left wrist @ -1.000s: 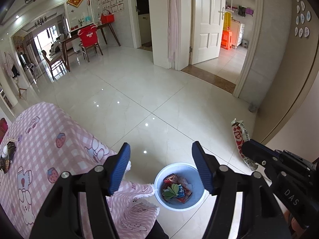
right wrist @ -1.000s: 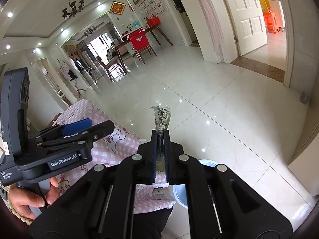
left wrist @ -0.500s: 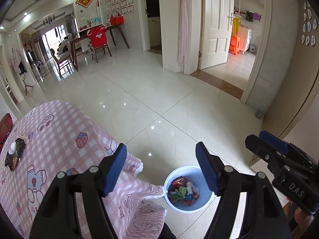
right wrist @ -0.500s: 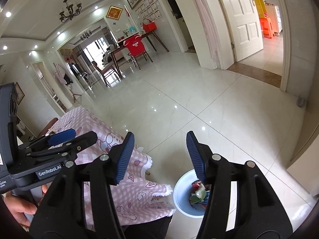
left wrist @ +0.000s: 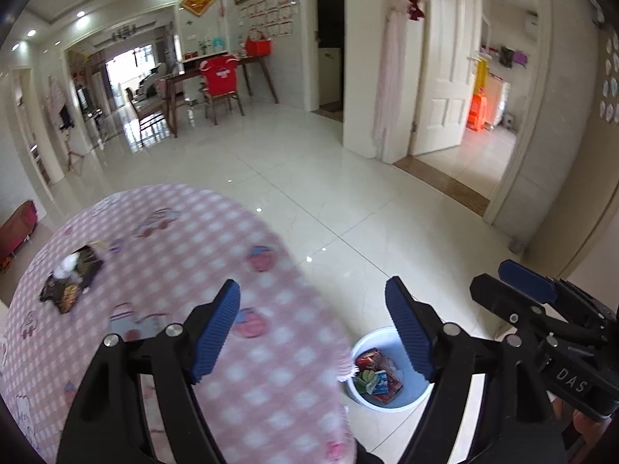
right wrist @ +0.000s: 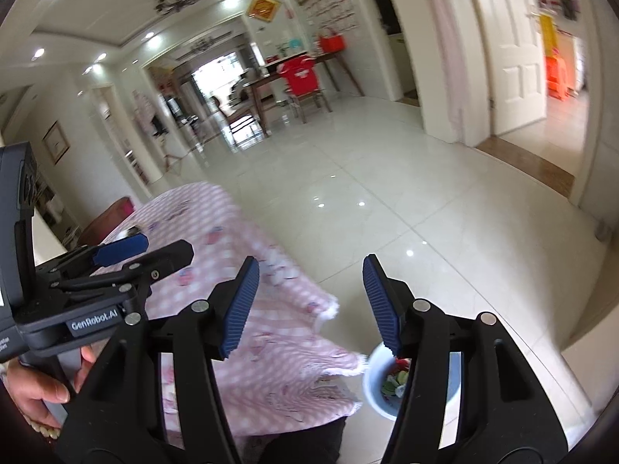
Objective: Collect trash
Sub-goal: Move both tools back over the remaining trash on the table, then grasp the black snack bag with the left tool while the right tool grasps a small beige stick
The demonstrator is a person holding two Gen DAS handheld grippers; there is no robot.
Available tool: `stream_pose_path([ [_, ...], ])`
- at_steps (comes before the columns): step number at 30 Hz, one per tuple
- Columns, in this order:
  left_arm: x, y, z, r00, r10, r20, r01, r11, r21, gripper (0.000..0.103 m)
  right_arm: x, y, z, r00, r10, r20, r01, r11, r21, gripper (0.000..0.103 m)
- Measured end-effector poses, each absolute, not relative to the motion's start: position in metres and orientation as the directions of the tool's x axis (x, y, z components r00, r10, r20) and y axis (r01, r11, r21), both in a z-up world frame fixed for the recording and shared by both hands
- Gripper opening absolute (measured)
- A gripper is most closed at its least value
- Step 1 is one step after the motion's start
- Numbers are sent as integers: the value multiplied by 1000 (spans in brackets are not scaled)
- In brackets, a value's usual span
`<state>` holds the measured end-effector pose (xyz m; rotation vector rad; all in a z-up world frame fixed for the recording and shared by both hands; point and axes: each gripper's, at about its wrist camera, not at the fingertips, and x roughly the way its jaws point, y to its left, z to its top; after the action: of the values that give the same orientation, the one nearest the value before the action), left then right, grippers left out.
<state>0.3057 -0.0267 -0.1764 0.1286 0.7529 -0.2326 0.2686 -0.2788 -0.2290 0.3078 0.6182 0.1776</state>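
Left claw (left wrist: 311,324): tilted downward over the near edge of the desk (left wrist: 162,232), jaws spreading wider with nothing between them; blue ribbed pads face each other across open air. Right claw (right wrist: 307,303): likewise angled down, jaws well apart and empty, seen from the left view as a black frame at the lower right edge. A hand (right wrist: 36,394) grips the left tool's handle at the lower left of the right view. Desk: covered in a pink checked cloth with cartoon prints, its fringed corner hanging just beside the bin. Bin (left wrist: 390,400): white, round, on the floor (left wrist: 348,193) beside the desk, partly hidden behind the right jaw of each claw; holds coloured wrappers (left wrist: 377,379) in red, green and blue. Remaining trash (left wrist: 71,276): a dark crumpled packet with something white on it, blurred, lying on the far left part of the desk, well apart from both claws. Background: glossy tiled floor, dining chairs, white open door.
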Motion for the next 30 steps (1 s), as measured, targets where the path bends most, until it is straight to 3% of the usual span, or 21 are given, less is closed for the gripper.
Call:
stream_pose_path([
  [10, 322, 138, -171, 725, -7, -689, -38, 998, -50, 81, 321, -143, -215, 729, 392, -561, -304, 920, 247, 57],
  [15, 339, 221, -188, 693, 11, -720, -177, 972, -155, 81, 352, -82, -220, 685, 431, -588, -393, 898, 199, 57],
  [21, 367, 272, -210, 662, -25, -749, -235, 942, -240, 80, 397, -25, -227, 647, 431, -629, -448, 883, 143, 57],
  [29, 396, 284, -228, 633, -46, -773, -236, 939, -249, 47, 449, 34, -249, 643, 375, -668, -478, 878, 33, 57],
  [30, 398, 283, -229, 632, -32, -775, -236, 944, -232, 34, 453, 40, -251, 646, 369, -669, -480, 877, 20, 57],
])
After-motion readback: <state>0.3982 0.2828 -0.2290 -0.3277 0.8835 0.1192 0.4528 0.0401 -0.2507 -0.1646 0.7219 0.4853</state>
